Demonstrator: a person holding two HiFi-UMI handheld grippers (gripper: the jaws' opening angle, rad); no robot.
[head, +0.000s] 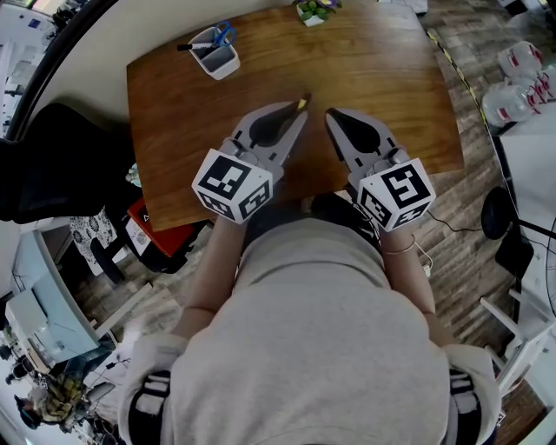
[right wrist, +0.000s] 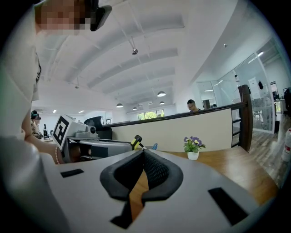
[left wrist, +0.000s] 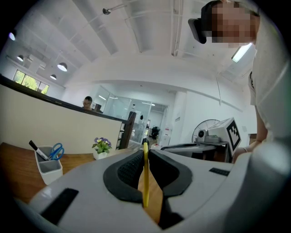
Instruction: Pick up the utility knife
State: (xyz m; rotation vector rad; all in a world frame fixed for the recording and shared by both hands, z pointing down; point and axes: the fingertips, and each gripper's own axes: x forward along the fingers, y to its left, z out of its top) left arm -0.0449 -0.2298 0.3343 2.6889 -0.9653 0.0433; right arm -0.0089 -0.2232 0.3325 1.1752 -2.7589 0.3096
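In the left gripper view, the yellow utility knife (left wrist: 145,179) is seen clamped edge-on between the dark pads (left wrist: 127,170) of the left hand-held gripper (left wrist: 145,152), with its tip reaching just past the jaw tips. The right hand-held gripper (right wrist: 142,154) is shown with its jaws brought together and nothing between them. In the head view, both are held side by side, near each other, above the wooden worktop (head: 373,78). Farther back, a white holder (head: 217,59) with blue scissors (head: 223,35) and a black marker (head: 193,46) is set near the far left corner. A small potted plant (head: 313,10) is placed at the far edge.
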